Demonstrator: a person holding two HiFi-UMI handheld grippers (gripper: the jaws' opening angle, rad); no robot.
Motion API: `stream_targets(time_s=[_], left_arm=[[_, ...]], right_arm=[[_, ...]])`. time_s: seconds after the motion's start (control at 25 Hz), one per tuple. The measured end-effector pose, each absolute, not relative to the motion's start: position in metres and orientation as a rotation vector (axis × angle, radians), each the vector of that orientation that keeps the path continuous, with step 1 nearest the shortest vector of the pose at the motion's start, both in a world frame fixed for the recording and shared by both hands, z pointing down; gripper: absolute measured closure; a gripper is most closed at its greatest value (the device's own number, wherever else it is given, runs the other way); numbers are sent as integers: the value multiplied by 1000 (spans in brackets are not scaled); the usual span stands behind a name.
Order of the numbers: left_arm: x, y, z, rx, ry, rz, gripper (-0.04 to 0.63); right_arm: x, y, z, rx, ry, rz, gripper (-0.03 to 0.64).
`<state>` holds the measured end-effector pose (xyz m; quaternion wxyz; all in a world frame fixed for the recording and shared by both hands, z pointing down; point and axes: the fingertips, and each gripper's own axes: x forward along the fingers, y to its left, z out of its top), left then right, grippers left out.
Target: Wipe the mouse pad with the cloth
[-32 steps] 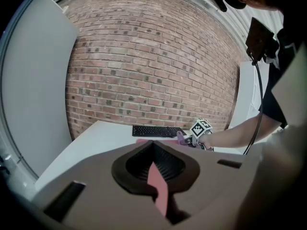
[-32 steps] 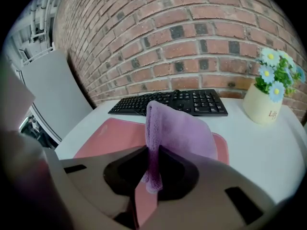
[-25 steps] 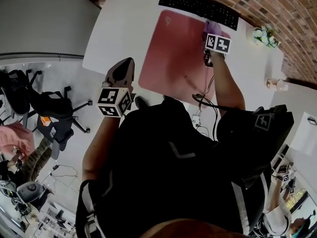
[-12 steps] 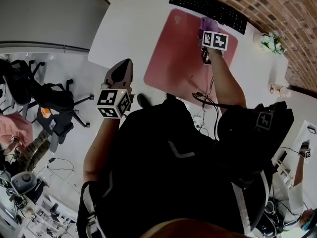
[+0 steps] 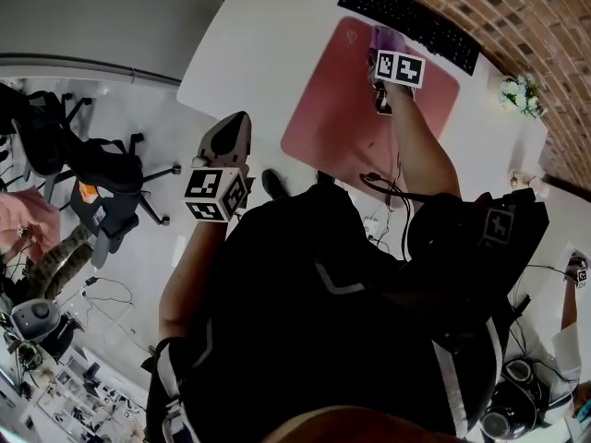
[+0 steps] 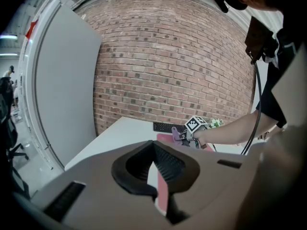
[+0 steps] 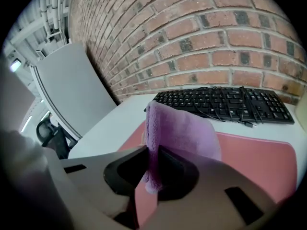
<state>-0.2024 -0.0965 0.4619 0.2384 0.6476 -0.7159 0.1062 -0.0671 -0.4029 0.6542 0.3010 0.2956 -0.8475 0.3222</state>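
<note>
**Q:** State of the right tool [image 7: 152,153]?

**A:** Closed on the cloth [image 7: 178,128]. The purple cloth is pinched between the two jaws. Its upper part stands up past the tips and folds over to the right. A short end hangs below the pads.

**Q:** Location of the cloth?

**A:** Over the far part of the pink mouse pad [image 5: 337,109], just short of the black keyboard [image 5: 408,12]. No view confirms contact between cloth and pad.

**Q:** Position of the mouse pad?

**A:** Flat on the white worktop [image 5: 259,40], with its far edge just beside the keyboard.

**Q:** State of the left tool [image 6: 154,150]?

**A:** Jaws together at the tips, with nothing between them. The tool is held off the near-left edge of the worktop, well apart from the mouse pad. It points toward the right tool and the brick wall [image 6: 172,71].

**Q:** Other items in view?

**A:** A small potted plant [image 5: 522,92] stands near the far right corner of the worktop. A black office chair [image 5: 106,178] stands on the floor to the left.
</note>
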Motion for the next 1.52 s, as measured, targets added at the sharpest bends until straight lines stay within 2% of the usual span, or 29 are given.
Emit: stream_targets(time_s=[1.16, 1.52], left_arm=[[-241, -42, 462, 1575, -2092, 210, 592], [-243, -43, 442, 1766, -2055, 208, 592]], right_arm=[[-197, -379, 647, 576, -2323, 994, 561], [-186, -357, 574, 570, -2527, 896, 561]])
